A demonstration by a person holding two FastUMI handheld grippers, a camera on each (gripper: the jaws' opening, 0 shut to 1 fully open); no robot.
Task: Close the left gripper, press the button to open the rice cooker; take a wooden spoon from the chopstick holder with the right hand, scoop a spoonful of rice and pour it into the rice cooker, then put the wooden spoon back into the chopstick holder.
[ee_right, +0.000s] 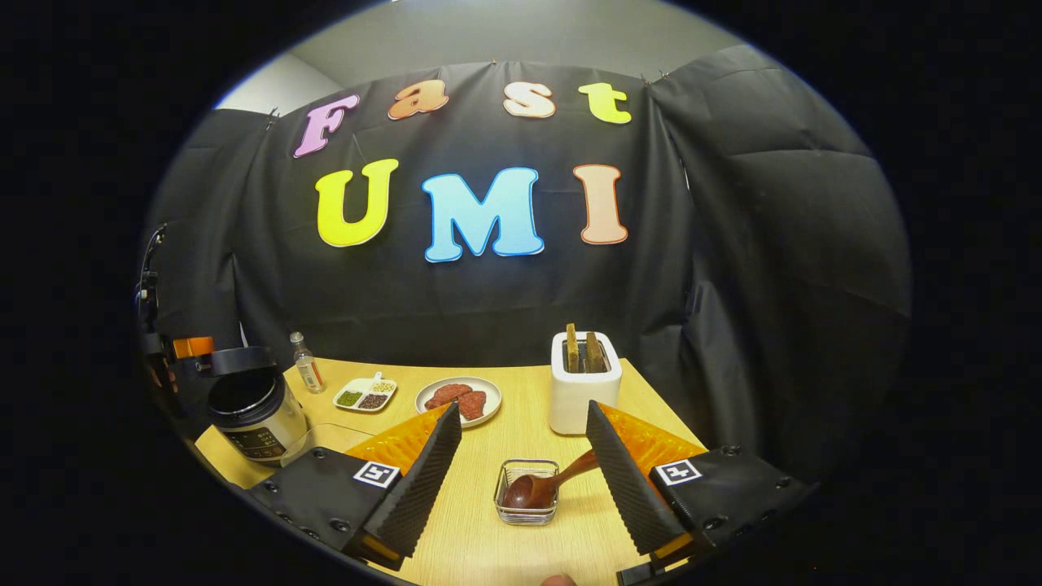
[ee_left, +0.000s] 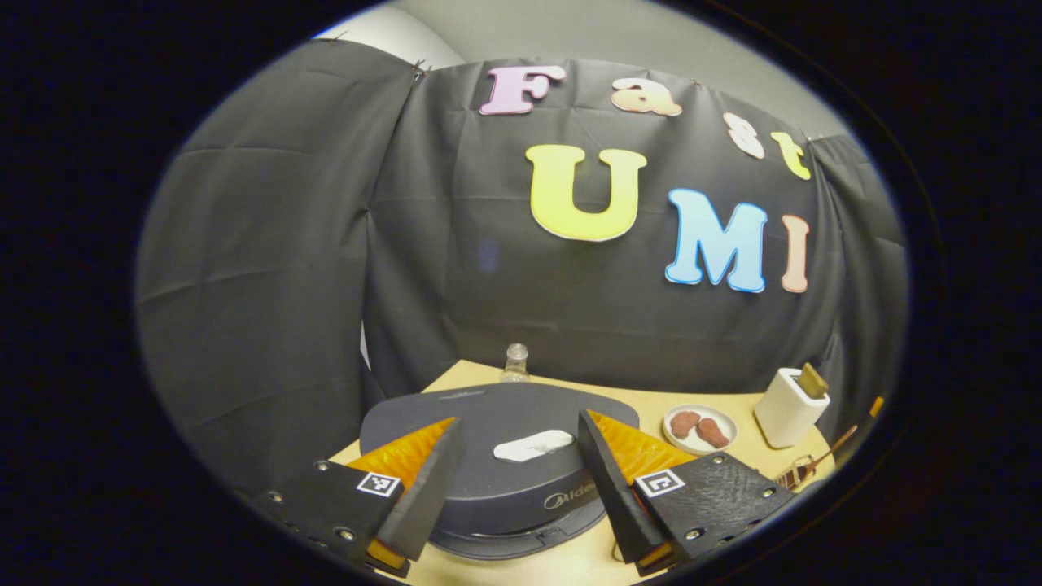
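The dark grey rice cooker (ee_left: 488,488) sits just below my left gripper (ee_left: 519,422), its lid down and a white button (ee_left: 533,445) on top. The left gripper is open, one finger to each side of the button, and nothing is held. In the right gripper view the cooker (ee_right: 256,419) stands at the far left. A wire chopstick holder (ee_right: 527,492) holds the wooden spoon (ee_right: 541,487), bowl down and handle leaning right. My right gripper (ee_right: 523,423) is open above and around the holder, apart from the spoon.
A white toaster (ee_right: 582,391) with bread stands behind the holder. Left of it are a plate of meat (ee_right: 457,399), a divided dish of grains (ee_right: 365,393) and a small bottle (ee_right: 308,364). The black cloth wall closes in the table at the back and right.
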